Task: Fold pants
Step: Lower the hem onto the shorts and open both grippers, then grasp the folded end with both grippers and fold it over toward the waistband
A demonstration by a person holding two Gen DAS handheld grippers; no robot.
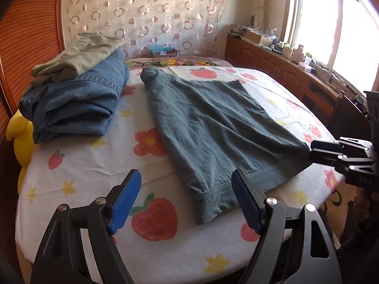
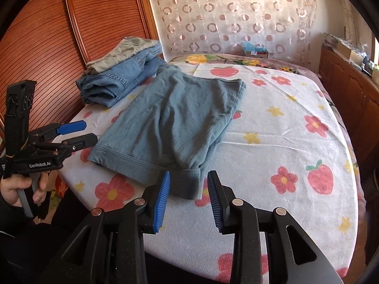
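Grey-blue folded pants (image 1: 213,123) lie flat on the strawberry-print sheet (image 1: 78,179), their band edge nearest me. My left gripper (image 1: 187,198) is open, its blue pads (image 1: 125,203) set wide around the pants' near left corner without pressing it. In the right wrist view the pants (image 2: 175,118) show a dark near corner lying between the fingers of my open right gripper (image 2: 189,198), which does not pinch the cloth. The left gripper (image 2: 88,132), held by a hand (image 2: 14,189), sits at the band's left end. The right gripper (image 1: 312,150) shows at the pants' right corner.
Folded blue jeans (image 1: 75,104) with olive pants (image 1: 80,52) on top are stacked at the back left of the bed. A yellow plush toy (image 1: 21,137) sits beside the wooden headboard (image 1: 28,35). A cluttered wooden cabinet (image 1: 284,71) runs under the window on the right.
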